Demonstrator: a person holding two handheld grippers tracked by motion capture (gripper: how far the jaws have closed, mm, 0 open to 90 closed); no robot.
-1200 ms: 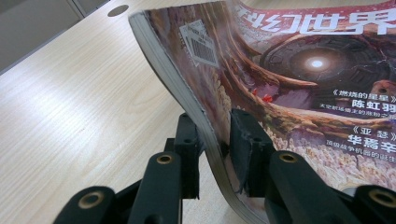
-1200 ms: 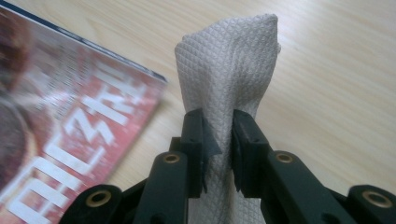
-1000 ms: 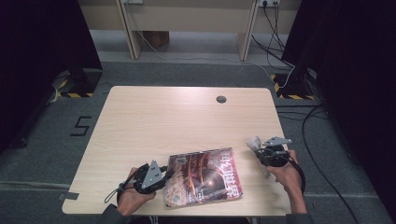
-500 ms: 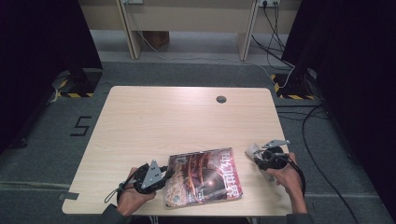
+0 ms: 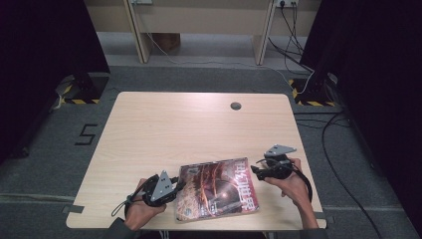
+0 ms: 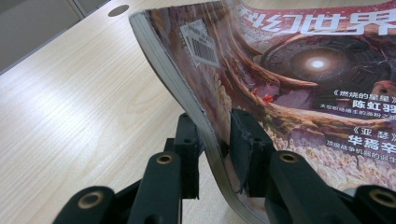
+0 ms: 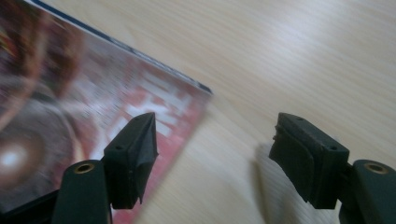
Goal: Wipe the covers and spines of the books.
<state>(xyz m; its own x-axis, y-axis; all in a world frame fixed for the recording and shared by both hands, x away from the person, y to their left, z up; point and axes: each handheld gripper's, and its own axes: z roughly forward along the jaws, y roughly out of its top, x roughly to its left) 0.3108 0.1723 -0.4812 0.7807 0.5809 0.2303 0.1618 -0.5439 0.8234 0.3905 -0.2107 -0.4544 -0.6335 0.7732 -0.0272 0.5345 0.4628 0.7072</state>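
One glossy magazine with a dark red, illustrated cover (image 5: 217,188) lies on the light wooden desk (image 5: 189,124), near the front edge and a little right of its middle. The left tongs (image 5: 175,185) are clamped on the magazine's left edge; in the left gripper view the two black pads pinch the bound pages (image 6: 205,140) between them, and that edge curls up off the desk. The right tongs (image 5: 255,171) stand apart at the magazine's far right corner. Their jaws have just been opening, and the right gripper view shows nothing between them: one pad sits over the cover's corner (image 7: 154,112), the other over bare wood.

Judging from this, the left-hand grip is done and the right-hand one is not, so the magazine is held on one side only. What is left, most likely, is for the right tongs to take a fresh hold on the cover or corner before the magazine can be opened, turned or moved. The rest of the desk bears only a small round grey grommet (image 5: 236,105) near the far edge.
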